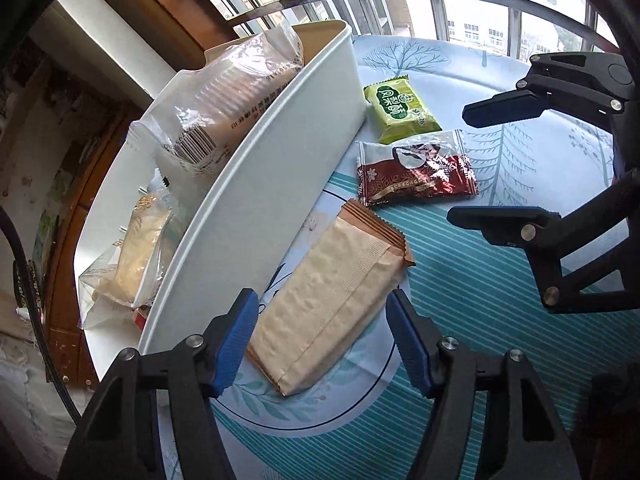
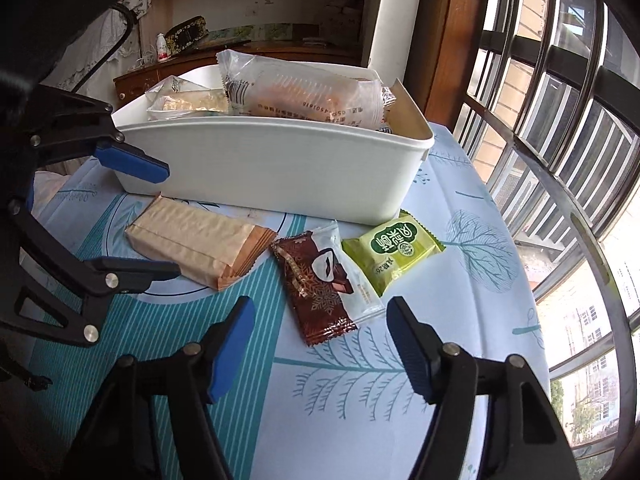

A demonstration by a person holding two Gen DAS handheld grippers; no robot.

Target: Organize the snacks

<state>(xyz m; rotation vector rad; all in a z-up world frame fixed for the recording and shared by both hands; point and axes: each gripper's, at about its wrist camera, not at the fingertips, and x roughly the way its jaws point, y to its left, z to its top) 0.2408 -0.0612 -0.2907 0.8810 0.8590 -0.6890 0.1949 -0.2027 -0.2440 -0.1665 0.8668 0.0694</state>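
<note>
Tan packet (image 1: pixel 328 308) between spread left tool (image 1: pixel 320 344) fingers, seemingly untouched.

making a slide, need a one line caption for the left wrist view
Open left tool straddles a tan snack packet beside the white bin.

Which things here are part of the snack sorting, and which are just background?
For the job:
- white bin, already holding bagged snacks
- tan packet, between the left gripper's open fingers
- red-brown packet, ahead of the open right gripper
- green packet

Just there:
- tablecloth
- window bars
- shelf clutter
</note>
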